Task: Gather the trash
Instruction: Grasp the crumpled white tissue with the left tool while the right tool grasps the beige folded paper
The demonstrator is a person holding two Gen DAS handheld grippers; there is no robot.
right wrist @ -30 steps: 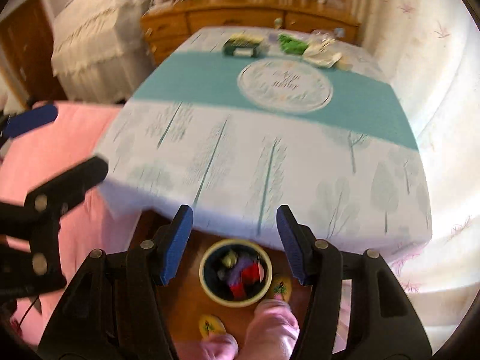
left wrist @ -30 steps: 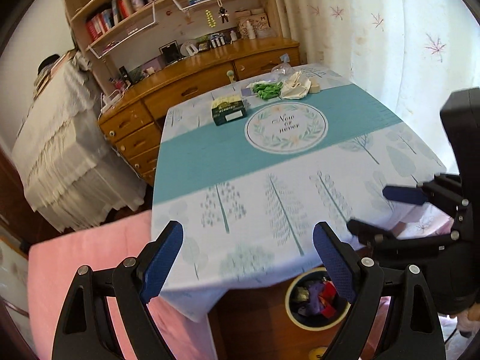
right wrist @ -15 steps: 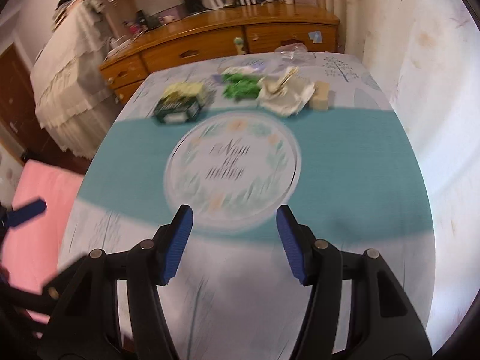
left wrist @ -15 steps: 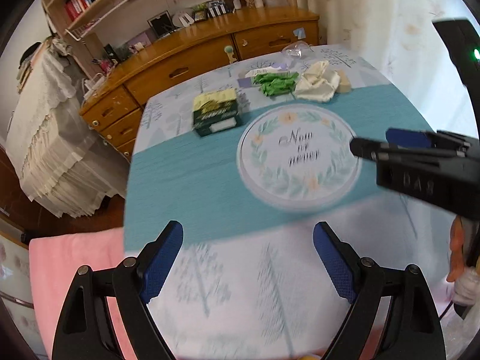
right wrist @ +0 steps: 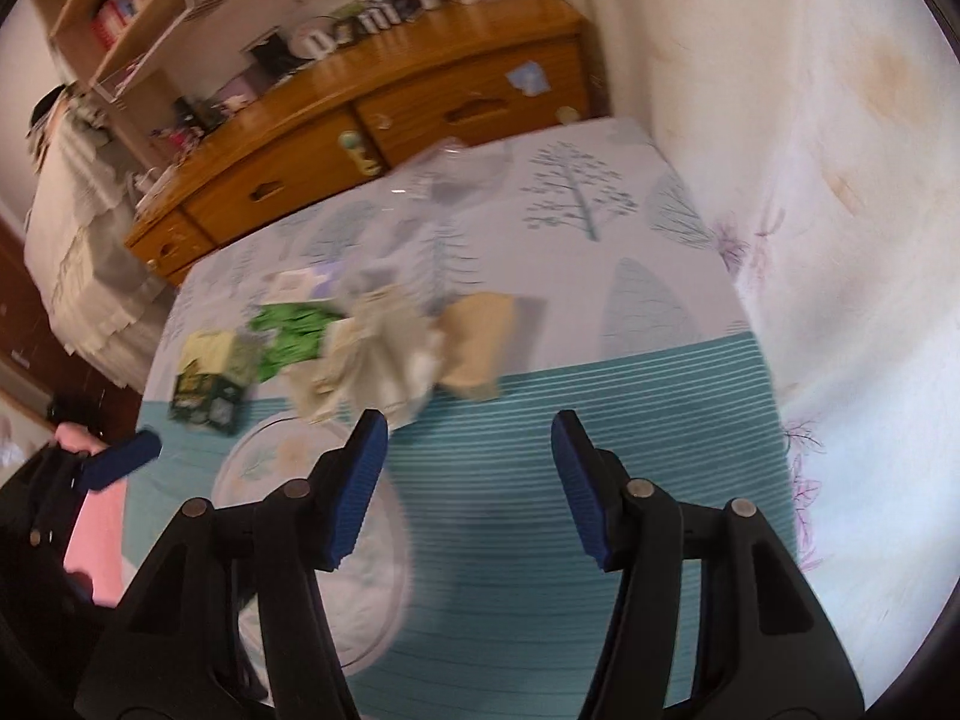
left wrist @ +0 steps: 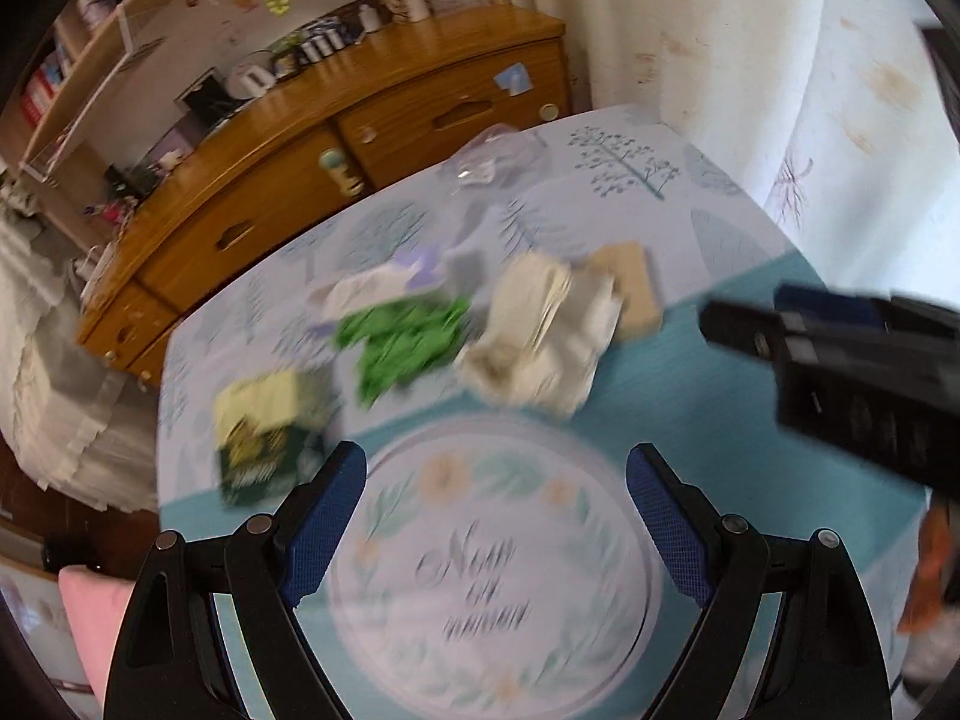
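Trash lies in a row at the far part of the table: a crumpled whitish paper (left wrist: 540, 330) (right wrist: 372, 348), a green wrapper (left wrist: 402, 342) (right wrist: 291, 333), a tan piece (left wrist: 630, 288) (right wrist: 477, 342), a dark green box with a yellow top (left wrist: 264, 426) (right wrist: 210, 378) and a clear plastic cup (left wrist: 492, 159) (right wrist: 462, 174). My left gripper (left wrist: 495, 516) is open and empty above the round printed motif. My right gripper (right wrist: 471, 474) is open and empty, just short of the whitish paper; it also shows in the left wrist view (left wrist: 840, 360).
The table wears a teal-and-white tree-print cloth (right wrist: 570, 450). A wooden dresser (left wrist: 360, 120) with shelves stands behind it. A white curtain (right wrist: 810, 180) hangs at the right. A pink cushion (left wrist: 90, 618) is at the lower left.
Both grippers have moved forward from above the trash bin at the table's near edge, across the table toward the row of trash. Both stay open.
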